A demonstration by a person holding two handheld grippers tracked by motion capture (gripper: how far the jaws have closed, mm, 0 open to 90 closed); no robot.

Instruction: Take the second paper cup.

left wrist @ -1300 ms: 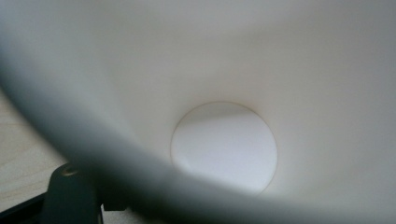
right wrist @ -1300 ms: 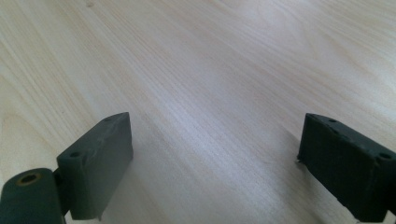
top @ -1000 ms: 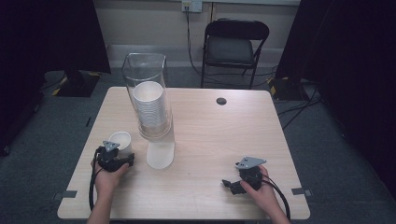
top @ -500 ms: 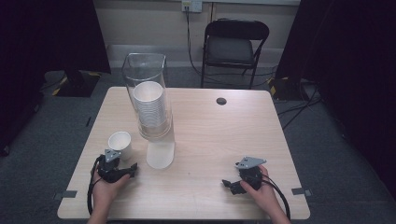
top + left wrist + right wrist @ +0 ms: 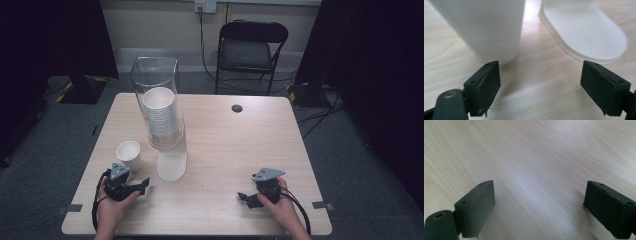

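From the high view we have the left gripper (image 5: 142,186) low on the wooden table (image 5: 225,145), its jaws apart and holding nothing, just clear of a single white paper cup (image 5: 128,155) that stands upright on the table near the left edge. Just beside that cup is the white base (image 5: 171,166) of a clear cup dispenser (image 5: 159,107), with a stack of white cups (image 5: 161,117) inside its tube. Over on the right, the right gripper (image 5: 243,196) rests near the front edge, well apart from the cup. A black chair (image 5: 252,50) sits behind the table.

Now the left gripper view: we see the jaws spread wide, having just been opening, nothing between them. The paper cup (image 5: 484,27) stands just beyond the left jaw, and the dispenser base (image 5: 586,32) lies beyond the right one.

In the right gripper view, our jaws stand wide open over bare wood (image 5: 536,170), gripping nothing.
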